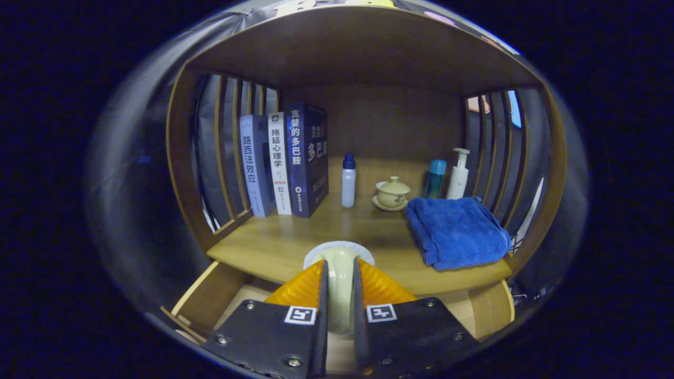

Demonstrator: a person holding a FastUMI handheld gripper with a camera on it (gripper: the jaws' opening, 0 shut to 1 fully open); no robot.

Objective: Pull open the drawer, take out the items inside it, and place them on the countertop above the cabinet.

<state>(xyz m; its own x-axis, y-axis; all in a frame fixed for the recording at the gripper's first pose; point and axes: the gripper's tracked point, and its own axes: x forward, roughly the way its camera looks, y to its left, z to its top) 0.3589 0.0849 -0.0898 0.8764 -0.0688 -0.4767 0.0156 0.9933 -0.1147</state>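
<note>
My gripper (340, 266) is shut on a pale cream round item with a white rim (340, 251); both fingers press its sides. It is held above the open drawer (208, 297), at the front edge of the wooden countertop (284, 245). The drawer's light wooden walls show on both sides below the fingers. What lies inside the drawer is hidden behind the gripper.
On the countertop stand three upright books (284, 160) at the back left, a small white bottle with a blue cap (348, 181), a lidded tea cup on a saucer (392, 193), a teal bottle (435, 179) and a white pump bottle (458, 175). A folded blue towel (455, 231) lies at the right. Slatted sides and a shelf top enclose the space.
</note>
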